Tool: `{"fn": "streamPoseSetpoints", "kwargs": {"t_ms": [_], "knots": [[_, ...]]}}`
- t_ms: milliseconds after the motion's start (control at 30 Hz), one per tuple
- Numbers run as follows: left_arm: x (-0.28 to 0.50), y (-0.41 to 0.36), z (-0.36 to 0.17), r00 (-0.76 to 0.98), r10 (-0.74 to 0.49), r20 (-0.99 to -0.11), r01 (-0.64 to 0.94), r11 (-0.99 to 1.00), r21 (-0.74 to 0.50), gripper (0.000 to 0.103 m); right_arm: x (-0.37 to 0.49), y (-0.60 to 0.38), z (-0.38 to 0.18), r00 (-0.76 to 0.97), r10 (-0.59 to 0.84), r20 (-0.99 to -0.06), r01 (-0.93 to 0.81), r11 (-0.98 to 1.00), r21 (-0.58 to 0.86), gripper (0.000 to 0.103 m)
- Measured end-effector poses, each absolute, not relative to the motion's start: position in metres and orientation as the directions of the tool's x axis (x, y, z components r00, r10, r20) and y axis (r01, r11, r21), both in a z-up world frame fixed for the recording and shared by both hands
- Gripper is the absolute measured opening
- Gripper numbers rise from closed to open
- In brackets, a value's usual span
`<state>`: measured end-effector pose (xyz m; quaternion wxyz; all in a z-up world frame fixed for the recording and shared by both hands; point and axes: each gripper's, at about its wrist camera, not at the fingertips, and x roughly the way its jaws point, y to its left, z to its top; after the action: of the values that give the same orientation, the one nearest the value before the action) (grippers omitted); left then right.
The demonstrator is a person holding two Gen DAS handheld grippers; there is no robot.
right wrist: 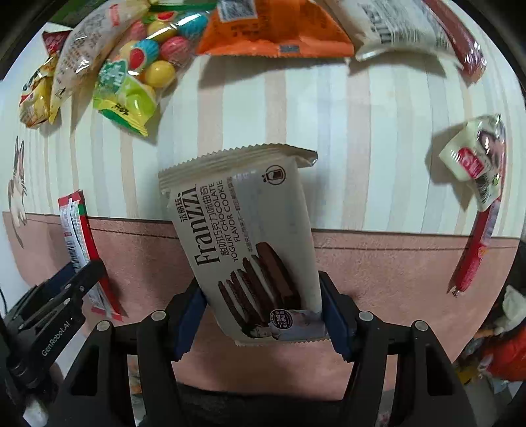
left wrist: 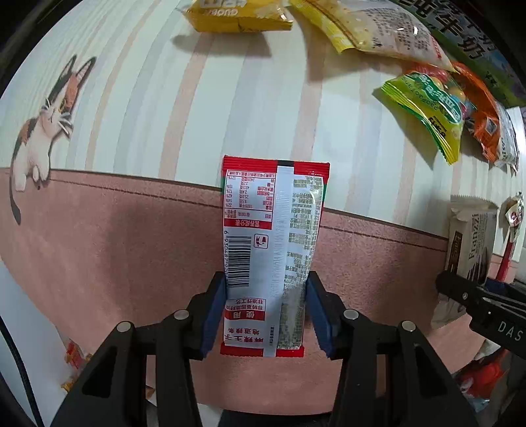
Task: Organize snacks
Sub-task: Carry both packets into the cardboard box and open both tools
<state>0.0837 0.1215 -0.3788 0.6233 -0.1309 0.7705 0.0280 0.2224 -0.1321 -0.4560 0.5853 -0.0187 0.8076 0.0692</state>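
The left gripper (left wrist: pixel 266 315) clamps its blue pads on the lower end of a red-and-white foil snack sachet (left wrist: pixel 273 236) with a barcode, held above the pink-and-striped tablecloth (left wrist: pixel 131 246). The right gripper (right wrist: pixel 263 315) grips a cream Franzzi chocolate cookie packet (right wrist: pixel 243 236) by its lower edges. Beyond lie a green candy bag (right wrist: pixel 131 88), an orange packet (right wrist: pixel 273 29) and a red sausage stick (right wrist: pixel 476 249).

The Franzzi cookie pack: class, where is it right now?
In the right wrist view, the Franzzi cookie pack sits centre frame between the right hand-held gripper pads, over the pink mat border, right of the red-and-white sachet.
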Motion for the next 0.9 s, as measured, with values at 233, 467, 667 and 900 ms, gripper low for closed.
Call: {"fn": "streamPoseSetpoints", "kwargs": {"t_ms": [233, 467, 667, 900], "knots": [[0.078, 0.117, -0.347, -0.148, -0.181, -0.972, -0.224, 0.964, -0.146, 0.042, 0.207, -0.124, -0.418, -0.272, 0.112, -0.956, -0.095, 0.985, 0.143, 0.065], [0.090, 0.108, -0.291, -0.051, -0.223, -0.973, -0.204, 0.957, -0.208, 0.042, 0.205, -0.130, -0.371, -0.215, 0.220, -0.952, -0.072, 0.968, 0.240, 0.065], [0.121, 0.099, -0.232, 0.052, -0.278, -0.959, -0.170, 0.944, -0.283, 0.042, 0.222, -0.142, -0.322, -0.143, 0.313, -0.939, -0.044, 0.946, 0.322, 0.065], [0.189, 0.095, -0.169, 0.161, -0.218, -0.963, -0.122, 0.963, -0.238, 0.042, 0.289, -0.174, -0.258, -0.004, 0.411, -0.911, -0.005, 0.911, 0.411, 0.065]]}}
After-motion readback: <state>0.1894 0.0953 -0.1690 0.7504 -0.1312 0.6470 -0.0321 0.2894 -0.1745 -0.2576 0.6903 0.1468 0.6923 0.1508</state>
